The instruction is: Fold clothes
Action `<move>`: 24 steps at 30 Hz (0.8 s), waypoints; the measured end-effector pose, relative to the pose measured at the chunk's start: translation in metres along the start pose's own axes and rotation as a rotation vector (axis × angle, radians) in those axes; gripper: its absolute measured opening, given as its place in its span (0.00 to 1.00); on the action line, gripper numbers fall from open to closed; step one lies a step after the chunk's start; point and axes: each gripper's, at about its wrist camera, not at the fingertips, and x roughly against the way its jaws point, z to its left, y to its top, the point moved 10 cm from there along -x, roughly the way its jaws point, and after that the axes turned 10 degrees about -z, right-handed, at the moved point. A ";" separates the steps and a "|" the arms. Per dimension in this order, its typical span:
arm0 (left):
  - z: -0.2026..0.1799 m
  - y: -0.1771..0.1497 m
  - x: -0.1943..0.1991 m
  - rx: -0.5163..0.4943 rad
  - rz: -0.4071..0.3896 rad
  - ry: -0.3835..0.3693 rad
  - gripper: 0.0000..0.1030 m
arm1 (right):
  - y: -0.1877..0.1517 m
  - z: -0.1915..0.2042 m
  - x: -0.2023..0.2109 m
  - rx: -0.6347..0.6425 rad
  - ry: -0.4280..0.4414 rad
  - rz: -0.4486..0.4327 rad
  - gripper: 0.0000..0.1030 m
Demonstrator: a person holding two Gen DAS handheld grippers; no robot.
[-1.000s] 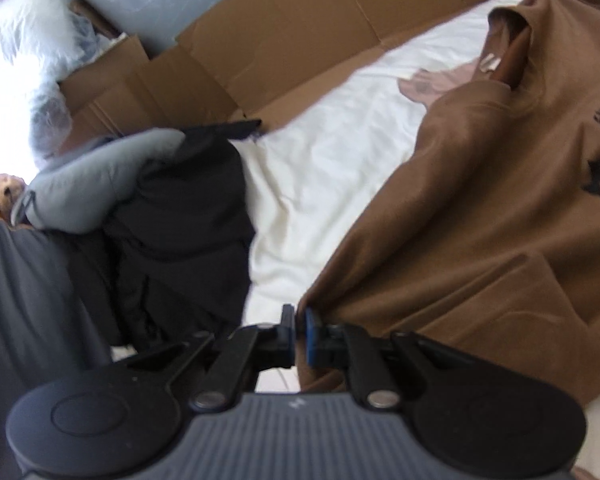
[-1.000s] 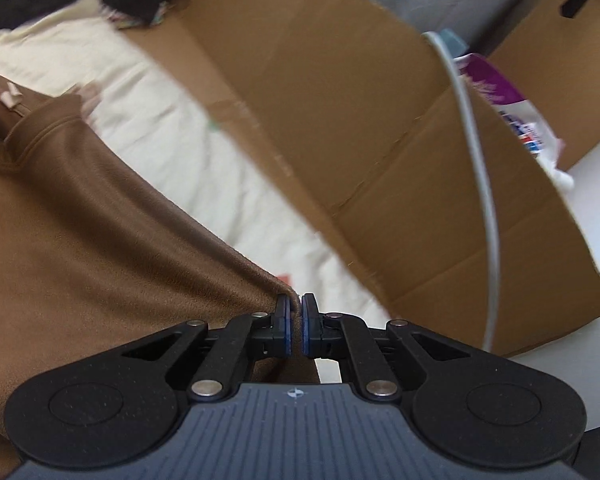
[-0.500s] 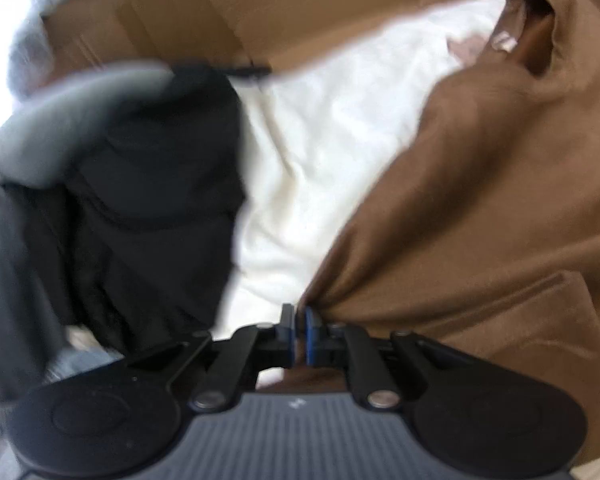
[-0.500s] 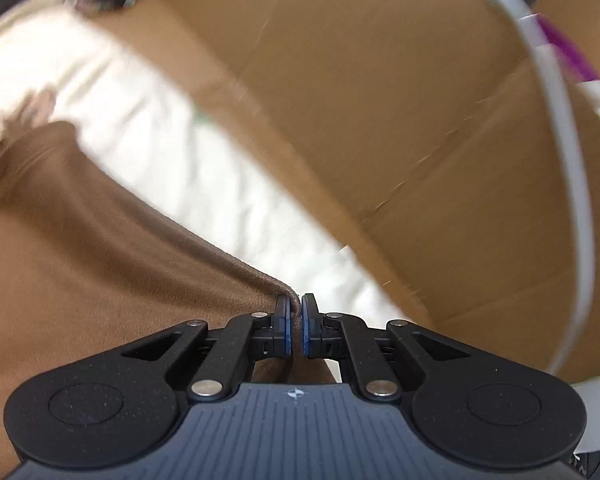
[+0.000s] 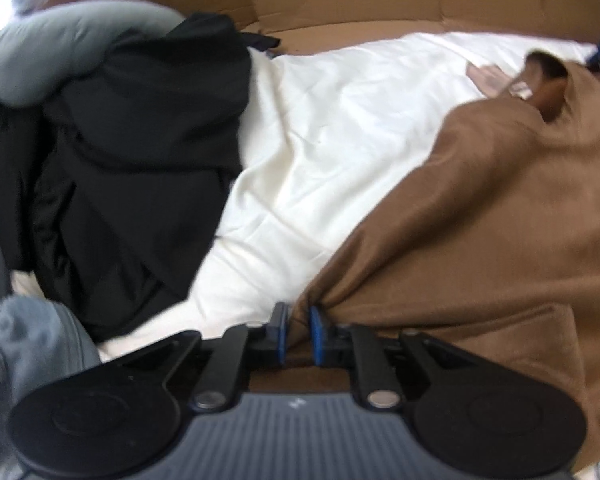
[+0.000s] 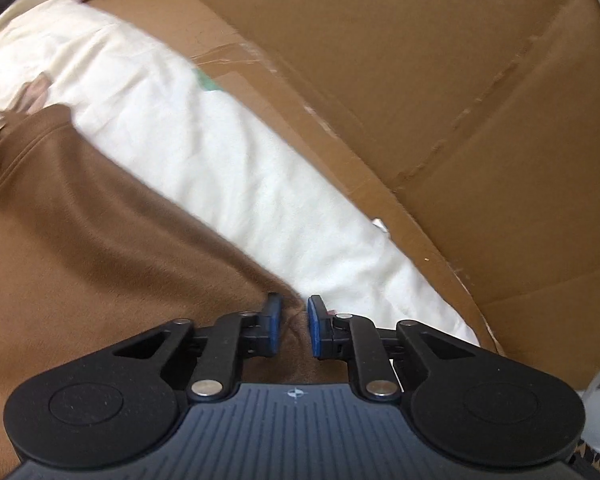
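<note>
Left hand-held gripper (image 5: pixel 296 330) and right hand-held gripper (image 6: pixel 291 326), narrowly parted, brown shirt (image 5: pixel 480 232) corners between their pads.

Brown shirt (image 5: pixel 480 208) cut off at right edge, blurred; black garment (image 5: pixel 140 152) motion-blurred.

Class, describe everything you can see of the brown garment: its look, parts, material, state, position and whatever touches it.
The brown garment looks like soft, matte knit, plain brown here. Its ribbed neck opening faces the far side, showing a pale label. It lies spread but rumpled on the white sheet, with cardboard beyond. Fabric bunches between the slightly parted pads of the left gripper; another edge sits between the pads of the right gripper, likewise apart. The black clothes lie apart from it.
</note>
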 end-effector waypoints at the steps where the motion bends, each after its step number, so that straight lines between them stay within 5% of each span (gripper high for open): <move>1: 0.000 -0.001 0.001 0.011 0.003 -0.010 0.14 | -0.001 0.001 0.001 0.008 0.000 0.000 0.08; 6: -0.001 0.000 0.002 -0.049 0.002 -0.028 0.11 | -0.001 0.002 0.010 0.042 -0.031 -0.012 0.04; 24: 0.032 0.038 0.020 -0.113 -0.093 0.150 0.06 | 0.032 -0.014 0.016 0.020 -0.158 -0.096 0.03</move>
